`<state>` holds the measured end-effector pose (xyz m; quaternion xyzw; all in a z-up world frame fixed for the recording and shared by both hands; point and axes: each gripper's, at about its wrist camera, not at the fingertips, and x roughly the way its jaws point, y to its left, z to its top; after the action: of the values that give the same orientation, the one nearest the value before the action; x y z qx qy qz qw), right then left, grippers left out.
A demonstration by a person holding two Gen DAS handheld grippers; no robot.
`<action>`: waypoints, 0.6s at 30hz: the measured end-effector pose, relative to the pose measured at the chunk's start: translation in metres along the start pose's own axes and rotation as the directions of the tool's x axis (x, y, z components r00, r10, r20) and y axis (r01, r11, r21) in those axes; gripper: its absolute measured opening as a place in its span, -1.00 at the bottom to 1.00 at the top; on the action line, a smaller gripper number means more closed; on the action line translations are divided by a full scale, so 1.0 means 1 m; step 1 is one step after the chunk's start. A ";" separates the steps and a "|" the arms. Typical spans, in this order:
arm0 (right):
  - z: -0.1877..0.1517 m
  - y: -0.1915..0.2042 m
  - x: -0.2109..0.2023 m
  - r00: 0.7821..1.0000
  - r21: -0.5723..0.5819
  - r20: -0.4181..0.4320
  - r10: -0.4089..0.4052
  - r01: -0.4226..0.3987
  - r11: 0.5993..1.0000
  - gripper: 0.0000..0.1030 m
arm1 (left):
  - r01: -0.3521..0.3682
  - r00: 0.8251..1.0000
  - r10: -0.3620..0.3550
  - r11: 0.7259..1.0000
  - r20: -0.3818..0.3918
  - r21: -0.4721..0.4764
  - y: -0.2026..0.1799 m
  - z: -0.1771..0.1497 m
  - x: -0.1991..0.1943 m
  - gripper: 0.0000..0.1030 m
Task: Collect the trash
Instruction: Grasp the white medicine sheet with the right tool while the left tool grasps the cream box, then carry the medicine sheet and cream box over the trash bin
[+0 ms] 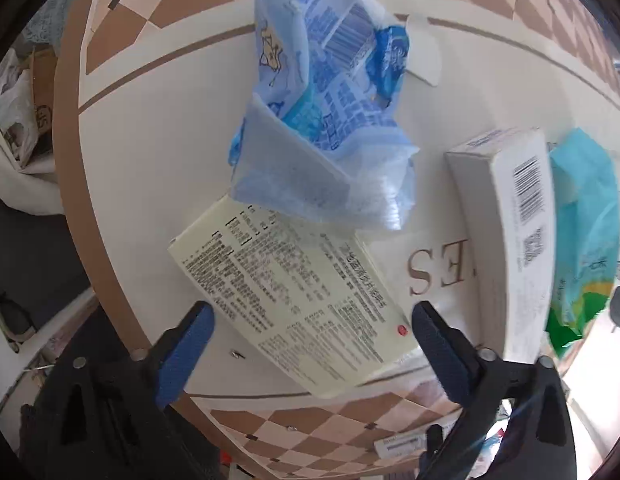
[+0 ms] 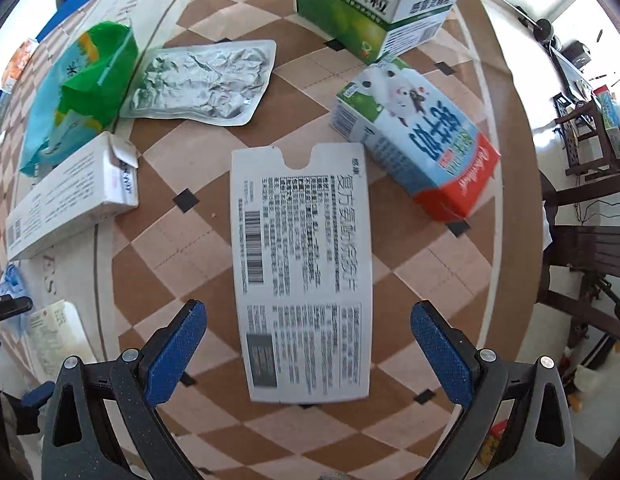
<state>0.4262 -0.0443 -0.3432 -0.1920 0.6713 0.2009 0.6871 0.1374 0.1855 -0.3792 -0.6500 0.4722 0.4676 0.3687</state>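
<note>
On my left feed I see the left gripper with its jaws spread wide and nothing between the pads, hovering over the cream medicine box that lies flat on the counter; I will use that box as my landmark here. Touching its far edge and partly overlapping it is a crumpled blue plastic wrapper, and off to the right of the box, apart from it, a long white carton stands on its side with a barcode facing me; a teal and green pouch sits just beyond that carton. On my right feed the right gripper also has its jaws wide apart and empty, poised above a flattened white card sleeve lying printed side up on the checkered counter. Beyond the sleeve and to its right a blue, white and red milk carton lies on its side, near but not touching it; farther back stands a green and white medicine box. Beyond the sleeve to its left a creased silver foil pouch lies flat, with the teal and green pouch beside it and the long white carton nearer me
</note>
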 end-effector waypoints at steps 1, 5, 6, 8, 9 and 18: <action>0.003 0.001 0.003 1.000 -0.001 -0.008 -0.002 0.002 1.000 0.99 | -0.009 1.000 0.009 1.000 0.007 0.016 0.000 -0.002 0.002 0.78; 0.005 0.000 0.007 1.000 -0.020 -0.025 0.010 -0.010 1.000 0.57 | -0.062 0.996 0.049 0.983 0.080 0.174 -0.003 -0.023 0.005 0.75; 0.005 0.001 0.007 1.000 -0.026 -0.025 0.010 -0.010 1.000 0.53 | -0.086 0.993 0.065 0.967 0.094 0.241 -0.007 -0.032 0.008 0.75; 0.002 0.002 0.005 0.999 -0.052 -0.032 0.004 -0.006 0.999 0.43 | -0.137 0.988 0.097 0.908 0.119 0.396 -0.013 -0.055 0.015 0.74; -0.002 0.002 0.006 0.999 -0.068 -0.041 0.011 -0.013 0.998 0.43 | -0.158 0.986 0.112 0.868 0.125 0.471 -0.015 -0.067 0.020 0.75; -0.017 0.000 0.008 0.999 -0.158 -0.045 -0.004 -0.003 0.987 0.44 | -0.191 0.978 0.109 0.813 0.179 0.550 -0.004 -0.087 0.032 0.68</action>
<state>0.4123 -0.0532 -0.3517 -0.2508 0.6685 0.2490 0.6544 0.1670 0.0982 -0.3841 -0.4386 0.6122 0.3790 0.5378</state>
